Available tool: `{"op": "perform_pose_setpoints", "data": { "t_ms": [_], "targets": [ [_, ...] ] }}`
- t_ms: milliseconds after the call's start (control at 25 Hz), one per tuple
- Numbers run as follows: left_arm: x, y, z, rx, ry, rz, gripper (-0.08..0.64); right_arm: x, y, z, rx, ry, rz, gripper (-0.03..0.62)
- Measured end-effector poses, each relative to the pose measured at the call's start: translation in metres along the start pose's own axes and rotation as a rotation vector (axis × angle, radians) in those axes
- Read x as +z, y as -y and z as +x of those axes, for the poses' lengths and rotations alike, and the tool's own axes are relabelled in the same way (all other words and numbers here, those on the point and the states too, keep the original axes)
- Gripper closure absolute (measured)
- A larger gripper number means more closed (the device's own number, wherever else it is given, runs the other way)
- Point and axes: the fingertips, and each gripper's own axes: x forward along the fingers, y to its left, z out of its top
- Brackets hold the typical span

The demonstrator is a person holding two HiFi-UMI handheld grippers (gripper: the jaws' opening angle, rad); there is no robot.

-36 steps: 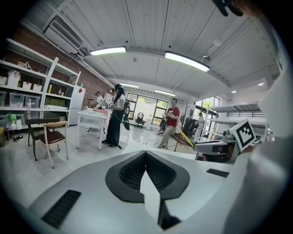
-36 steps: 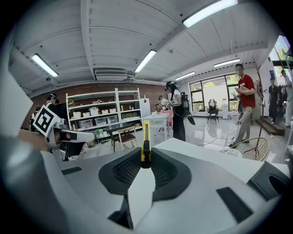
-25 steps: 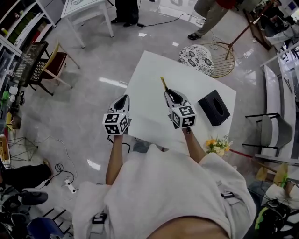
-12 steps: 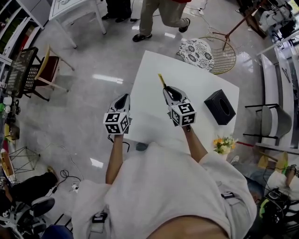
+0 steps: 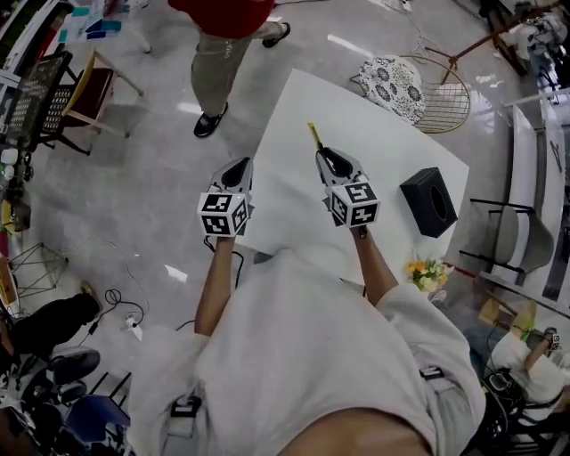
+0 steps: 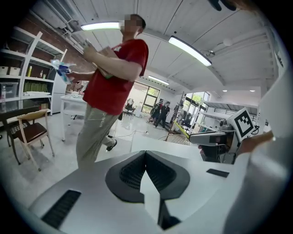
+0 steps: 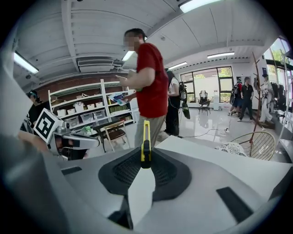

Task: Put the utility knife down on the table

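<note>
Off the far left corner of the white table (image 5: 294, 191) stands a person in a red top (image 5: 223, 22), seen in both gripper views beyond the table's far edge. At the table's left edge we hold our left gripper (image 5: 239, 166). Its jaws meet at the tips with nothing between them, and it points out along that edge.

Further right, over the near-left part of the table, is our right gripper (image 5: 324, 153). Its jaws are clamped on the utility knife (image 5: 313, 135), a narrow yellow body with a black slider. The knife (image 7: 145, 139) sticks straight out past the jaw tips toward the table's far side, carried above the tabletop rather than lying on it.

Toward the table's right edge sits a black box (image 5: 431, 201) with an opening in its top. Off the near right corner of the table there is a small bunch of yellow and white flowers (image 5: 422, 271). Beyond the table's far right side stands a wire chair (image 5: 445, 102) with a patterned cushion (image 5: 392, 85).
</note>
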Motion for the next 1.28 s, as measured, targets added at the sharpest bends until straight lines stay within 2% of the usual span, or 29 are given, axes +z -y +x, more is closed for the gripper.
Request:
{"op": "perform_pose_setpoints", "data": {
  "t_ms": [240,520,1040,1280],
  "targets": [
    [-0.015,-0.009,-0.013,0.076,-0.017,-0.033,0.54,-0.017,-0.007,0.012,0.065,-0.033,0.021,0.509],
    [-0.028,-0.007,-0.017,0.128,-0.027,-0.052,0.54,-0.037,-0.009,0.02,0.117,-0.068,0.038,0.509],
    [-0.06,0.001,-0.015,0.159,-0.072,-0.099,0.54,-0.079,-0.007,0.019,0.149,-0.154,0.066,0.509],
    [-0.069,0.0,-0.01,0.157,-0.088,-0.11,0.54,-0.084,-0.005,0.028,0.153,-0.173,0.064,0.509]
  ]
}}
